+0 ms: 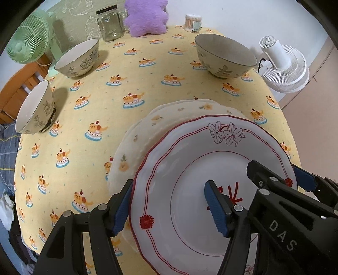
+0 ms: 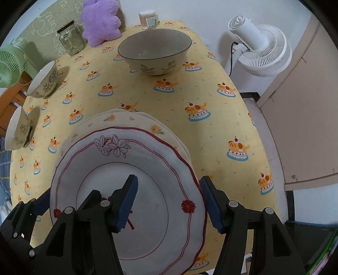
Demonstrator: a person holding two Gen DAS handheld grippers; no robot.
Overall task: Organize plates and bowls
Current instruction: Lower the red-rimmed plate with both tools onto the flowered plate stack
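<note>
A white plate with a red scalloped rim and flower prints hangs tilted just above a stack of cream plates with yellow flowers. My left gripper is shut on its left rim, one pad outside the edge and one in the well. My right gripper grips the right rim of the plate the same way, over the cream stack. A large grey-lined bowl stands at the back right. Two smaller leaf-patterned bowls stand at the left.
The yellow tablecloth covers the table. Along the back stand a glass jar, a purple plush and a tub of cotton swabs. A green fan stands back left, a white fan beyond the right edge.
</note>
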